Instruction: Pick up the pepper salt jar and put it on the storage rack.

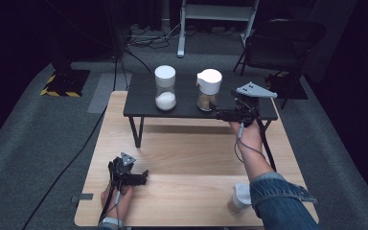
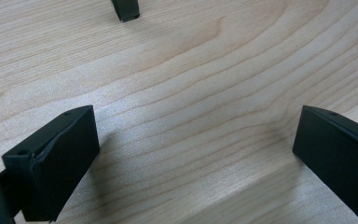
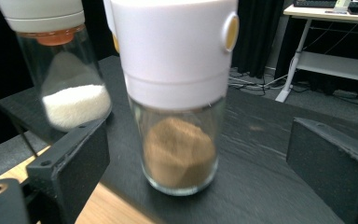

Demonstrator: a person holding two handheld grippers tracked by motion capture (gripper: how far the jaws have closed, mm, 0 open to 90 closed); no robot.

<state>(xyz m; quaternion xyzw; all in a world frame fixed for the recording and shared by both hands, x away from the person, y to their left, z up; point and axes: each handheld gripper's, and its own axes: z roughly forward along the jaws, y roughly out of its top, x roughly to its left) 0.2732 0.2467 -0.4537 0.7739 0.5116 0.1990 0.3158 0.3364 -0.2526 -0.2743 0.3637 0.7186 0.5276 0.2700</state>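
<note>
- right gripper (image 1: 219,113) is sitting level at the edge of the little black shelf (image 1: 143,96), jaws spread wide with nothing clamped. nothing pressing on glass, so it's holding zip.
- the brown-powder jar (image 3: 179,116) stands upright on the shelf straight ahead of the jaws, roughly centred in the gap, clear of both pads. looks to me like it's parked there on purpose, next to its buddy.
- that buddy is the white-powder jar (image 3: 63,70), further out past my left-side jaw in the right gripper view, also upright. the two stand near each other but apart, like a row being built.
- a third jar (image 1: 239,197) waits on the wooden table (image 1: 187,158) down by my right forearm, probably next in line.
- left gripper (image 1: 141,178) rests low over bare table, jaws wide and empty, staying out of the way since this seems a one-hand job.
</note>
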